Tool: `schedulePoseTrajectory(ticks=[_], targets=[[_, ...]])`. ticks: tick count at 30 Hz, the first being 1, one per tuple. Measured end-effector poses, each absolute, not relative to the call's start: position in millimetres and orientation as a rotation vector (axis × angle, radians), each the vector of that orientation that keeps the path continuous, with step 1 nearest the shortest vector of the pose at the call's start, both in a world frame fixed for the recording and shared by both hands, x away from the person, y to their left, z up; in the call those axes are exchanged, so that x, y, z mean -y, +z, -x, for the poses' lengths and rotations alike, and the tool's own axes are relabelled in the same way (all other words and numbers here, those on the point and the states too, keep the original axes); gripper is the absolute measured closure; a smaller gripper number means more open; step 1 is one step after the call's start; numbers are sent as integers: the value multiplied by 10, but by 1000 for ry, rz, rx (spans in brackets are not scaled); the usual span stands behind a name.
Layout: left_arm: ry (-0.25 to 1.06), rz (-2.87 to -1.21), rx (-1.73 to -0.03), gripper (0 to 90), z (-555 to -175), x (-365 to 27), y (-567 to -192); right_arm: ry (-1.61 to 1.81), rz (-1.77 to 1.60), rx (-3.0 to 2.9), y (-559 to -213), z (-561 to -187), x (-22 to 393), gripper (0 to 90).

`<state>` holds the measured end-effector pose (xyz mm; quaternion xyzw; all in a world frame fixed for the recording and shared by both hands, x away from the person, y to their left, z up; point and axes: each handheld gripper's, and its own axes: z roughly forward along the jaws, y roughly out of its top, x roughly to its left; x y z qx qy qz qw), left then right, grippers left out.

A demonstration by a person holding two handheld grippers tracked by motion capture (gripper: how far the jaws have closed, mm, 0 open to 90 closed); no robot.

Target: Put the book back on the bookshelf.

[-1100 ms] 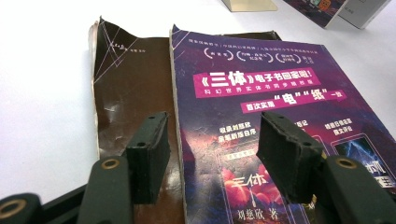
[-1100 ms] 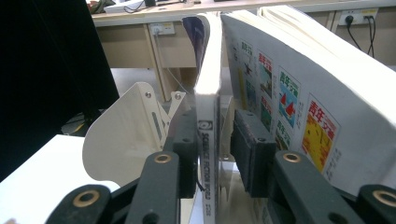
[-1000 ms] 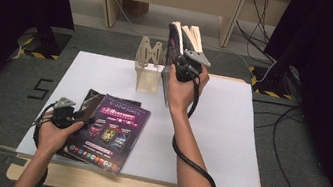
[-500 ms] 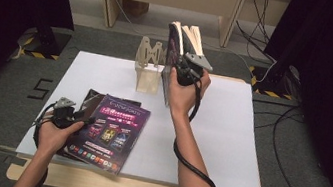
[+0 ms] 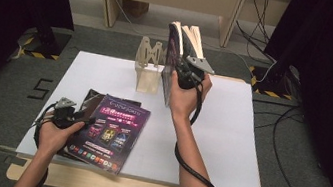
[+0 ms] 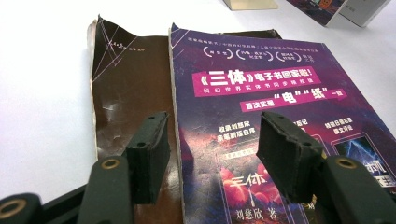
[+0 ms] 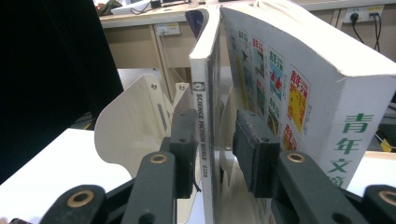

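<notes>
Grey carpeted room, dark curtains at both sides; a white counter point(image 5: 226, 148) carries the work. Right claw point(image 7: 212, 140) stands level at the back of the counter, its two black pads astride the spine of a thin magazine point(image 7: 201, 116) that stands upright, long axis vertical; left pad is at the spine, right pad stands apart from it, so the hold looks loosened rather than clenched. A thick paperback point(image 7: 299, 88) leans just beside the magazine on the far side of the right pad, and the cream bookstand point(image 7: 135, 121) rises just left of the magazine. Judgement: the coming move turns on the magazine staying vertical between bookstand and paperback as the claw lets go. Left claw point(image 6: 210, 149) rests near the front-left, released, jaws wide and hovering over a purple-covered book point(image 6: 280, 107) lying flat atop a brown book point(image 6: 126, 93). Against the earlier high view, the right claw and magazine sit in much the same spot; left hand unchanged.
</notes>
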<state>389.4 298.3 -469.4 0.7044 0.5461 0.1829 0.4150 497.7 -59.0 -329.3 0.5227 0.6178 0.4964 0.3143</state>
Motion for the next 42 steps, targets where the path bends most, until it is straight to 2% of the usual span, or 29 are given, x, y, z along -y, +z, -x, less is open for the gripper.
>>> schedulePoseTrajectory(ticks=[42], targets=[[462, -1792, -1414, 428, -3906, -3012, -4750, 1322, -1391, -1682, -3423, -4659, 794, 666]])
